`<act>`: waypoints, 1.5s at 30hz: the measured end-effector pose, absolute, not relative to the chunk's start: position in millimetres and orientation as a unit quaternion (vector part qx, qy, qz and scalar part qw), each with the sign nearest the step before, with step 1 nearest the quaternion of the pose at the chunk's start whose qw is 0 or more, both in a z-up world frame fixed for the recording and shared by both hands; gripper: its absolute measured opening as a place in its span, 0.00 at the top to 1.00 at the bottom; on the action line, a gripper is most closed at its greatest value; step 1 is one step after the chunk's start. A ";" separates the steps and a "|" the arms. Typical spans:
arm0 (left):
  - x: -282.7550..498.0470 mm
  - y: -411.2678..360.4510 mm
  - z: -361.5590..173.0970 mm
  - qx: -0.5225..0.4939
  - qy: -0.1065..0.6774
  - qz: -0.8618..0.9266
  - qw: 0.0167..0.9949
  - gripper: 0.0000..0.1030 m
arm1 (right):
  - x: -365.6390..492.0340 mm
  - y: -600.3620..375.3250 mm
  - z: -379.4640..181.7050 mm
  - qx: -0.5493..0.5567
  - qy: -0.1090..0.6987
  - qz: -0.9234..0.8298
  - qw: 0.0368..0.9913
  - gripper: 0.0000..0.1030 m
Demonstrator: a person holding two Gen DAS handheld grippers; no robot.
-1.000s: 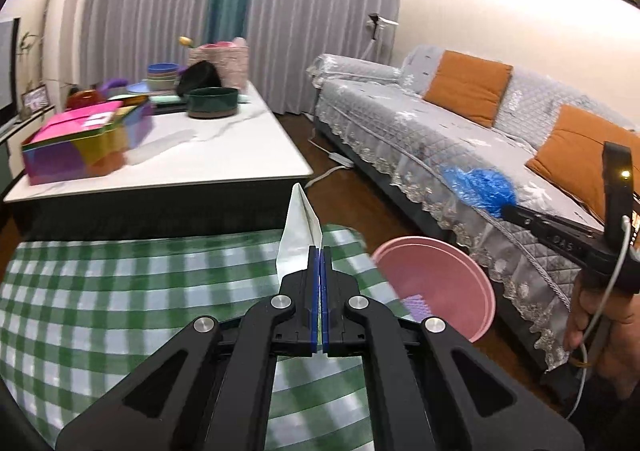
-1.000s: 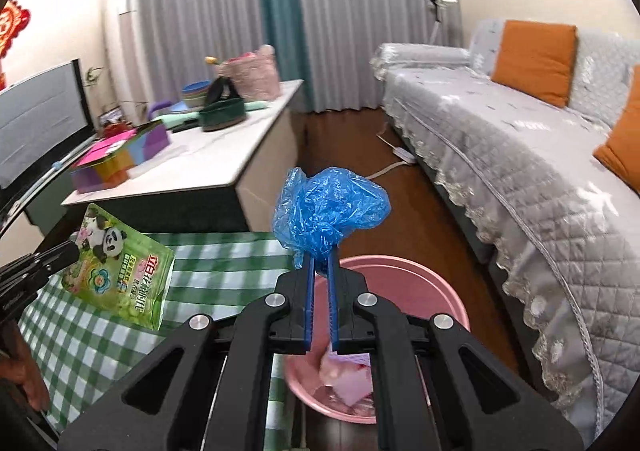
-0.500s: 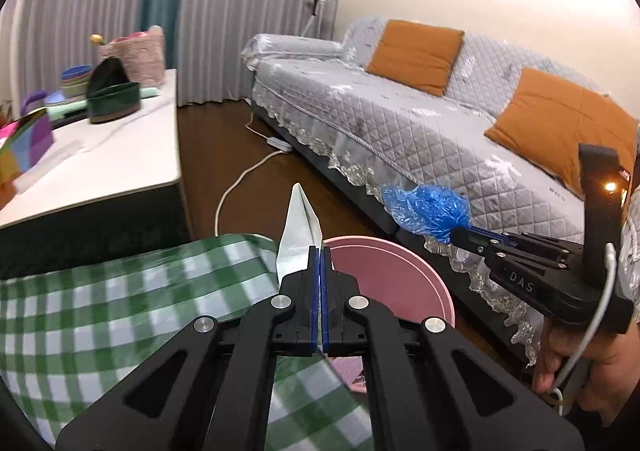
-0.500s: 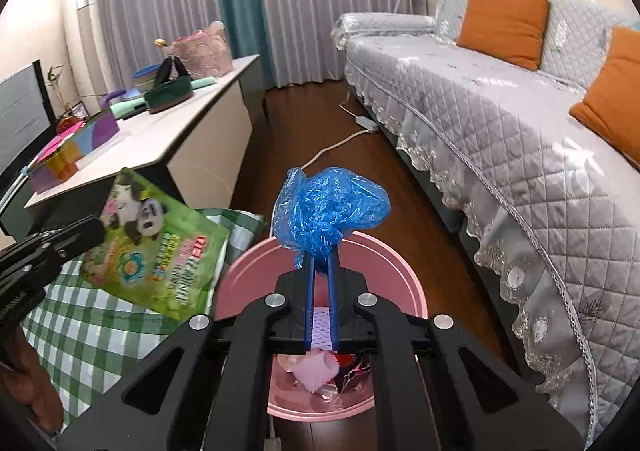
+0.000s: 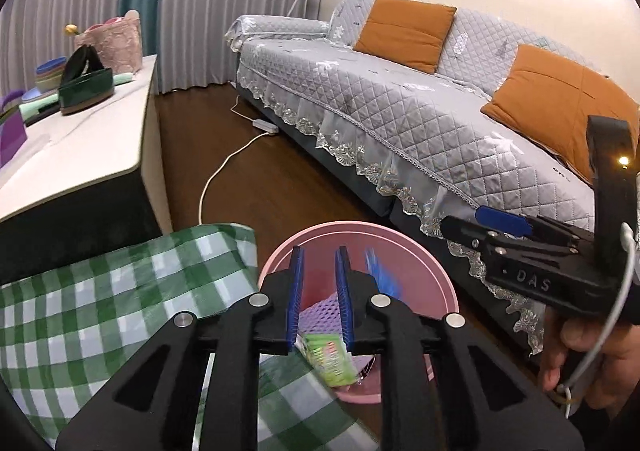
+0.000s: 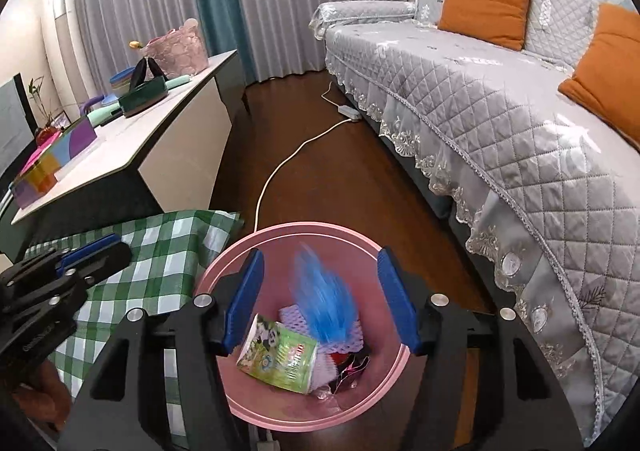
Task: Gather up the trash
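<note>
Grippers: right gripper (image 6: 320, 297) jaws spread wide, holding nothing, poised over the bin; left gripper (image 5: 319, 285) jaws parted with a narrower gap, also holding nothing, at the bin's near edge.
Trash in bin: blue plastic bag (image 6: 324, 297) is motion-blurred above the pile, apparently mid-fall; green snack packet (image 6: 278, 357) with panda print lies tilted on the pile, partly over purple mesh foam (image 6: 296, 317); dark wrapper scraps beside them, too small to identify.
Bin: pink bin (image 6: 304, 229) sits on the wood floor, touching the corner of the green checked cloth (image 6: 160, 255) and just beside the sofa skirt.
Cloth: only a corner strip visible in both views; no trash showing on that part, the rest hidden behind the grippers.
Mid room: white cable (image 6: 288, 167) runs across the floor to a power strip near the sofa (image 6: 500, 99).
Far: low white table (image 5: 80, 155) carries a dark green basket, bowls and a coloured box; none of it looks like trash from here.
Progress: judging by this, both carried pieces are released and in or entering the bin; drop step looks essentially done.
Left to do: cannot tell whether more trash remains out of view; likely next is checking the cloth.
</note>
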State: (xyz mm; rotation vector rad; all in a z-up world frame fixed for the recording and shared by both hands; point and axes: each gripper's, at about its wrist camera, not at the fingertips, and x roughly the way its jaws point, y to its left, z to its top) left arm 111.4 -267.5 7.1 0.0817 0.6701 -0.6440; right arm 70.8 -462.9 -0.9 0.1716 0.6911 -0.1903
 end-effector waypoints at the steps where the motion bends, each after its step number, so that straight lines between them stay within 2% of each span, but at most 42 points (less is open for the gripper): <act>1: 108.1 -262.5 10.2 0.038 0.322 -0.309 0.894 0.84 | 69.8 -461.9 0.6 0.086 0.336 -0.092 0.933 0.42; 3: 100.8 -253.6 17.7 0.037 0.319 -0.309 0.895 0.83 | 66.7 -459.9 5.2 0.089 0.332 -0.091 0.935 0.39; 5: 89.1 -241.8 28.1 0.038 0.311 -0.307 0.899 0.71 | 60.3 -455.1 13.0 0.089 0.319 -0.093 0.939 0.30; 6: 80.5 -232.9 35.3 0.038 0.303 -0.304 0.902 0.60 | 57.4 -453.0 16.1 0.089 0.314 -0.093 0.941 0.25; 7: 75.0 -227.0 40.3 0.037 0.299 -0.303 0.904 0.54 | 52.9 -449.8 21.2 0.091 0.306 -0.092 0.943 0.23; 9: 62.5 -212.3 51.1 0.037 0.290 -0.300 0.908 0.51 | 42.9 -442.3 32.1 0.092 0.293 -0.091 0.947 0.14; 12: 40.8 -186.0 66.7 0.033 0.277 -0.288 0.916 0.34 | 30.3 -432.6 45.9 0.099 0.281 -0.088 0.950 0.08; 18: -6.2 -139.6 84.9 0.033 0.253 -0.259 0.932 0.14 | -9.1 -393.7 73.9 0.099 0.254 -0.072 0.959 0.06; 21: -27.1 -121.5 86.2 0.029 0.249 -0.242 0.937 0.14 | -30.2 -368.7 76.3 0.089 0.247 -0.070 0.962 0.05; 24: -44.7 -104.5 83.5 0.018 0.252 -0.220 0.942 0.08 | -49.8 -342.6 75.5 0.074 0.241 -0.068 0.965 0.05; 33: -82.7 -68.1 61.0 -0.018 0.264 -0.138 0.954 0.08 | -98.4 -281.3 56.9 0.035 0.246 -0.068 0.966 0.05; 45: -94.4 -42.9 28.1 -0.025 0.288 -0.066 0.955 0.08 | -88.4 -250.2 30.2 0.007 0.279 -0.057 0.958 0.05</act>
